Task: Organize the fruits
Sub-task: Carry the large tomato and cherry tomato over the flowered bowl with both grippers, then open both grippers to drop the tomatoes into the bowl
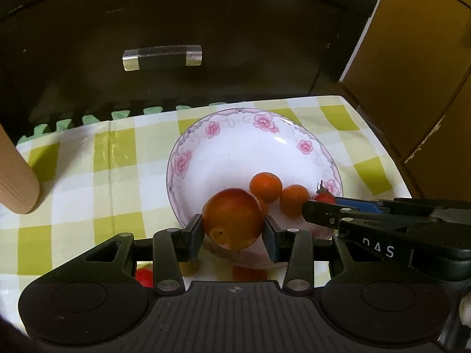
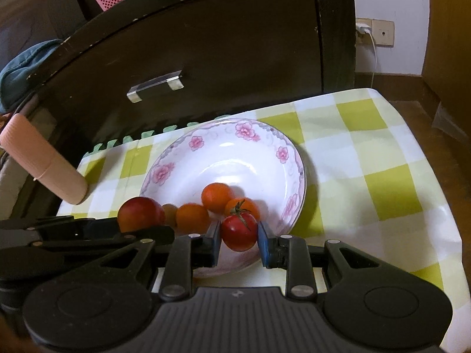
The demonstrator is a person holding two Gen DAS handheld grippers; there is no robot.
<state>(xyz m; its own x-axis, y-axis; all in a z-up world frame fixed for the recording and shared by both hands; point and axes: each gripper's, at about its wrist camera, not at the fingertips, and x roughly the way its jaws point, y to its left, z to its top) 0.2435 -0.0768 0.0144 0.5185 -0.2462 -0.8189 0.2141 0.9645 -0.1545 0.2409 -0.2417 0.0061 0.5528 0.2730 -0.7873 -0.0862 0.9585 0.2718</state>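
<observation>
Left gripper (image 1: 233, 235) is clamped on a nectarine (image 1: 233, 219), right gripper (image 2: 239, 245) on a tomato (image 2: 239, 231); both are held over the plate's (image 2: 223, 147) near rim.

I'm counting one floral plate (image 2: 176, 158) sitting mid-frame. Small orange fruits: I'm seeing three in the plate (image 2: 216, 197), (image 2: 192, 217), (image 2: 248, 204). One red tomato (image 2: 240, 234) showing at 6 o'clock of the plate, one larger red-orange fruit (image 2: 138, 213) at 8 o'clock. Two grippers (image 1: 234, 235), (image 2: 239, 239) showing.
</observation>
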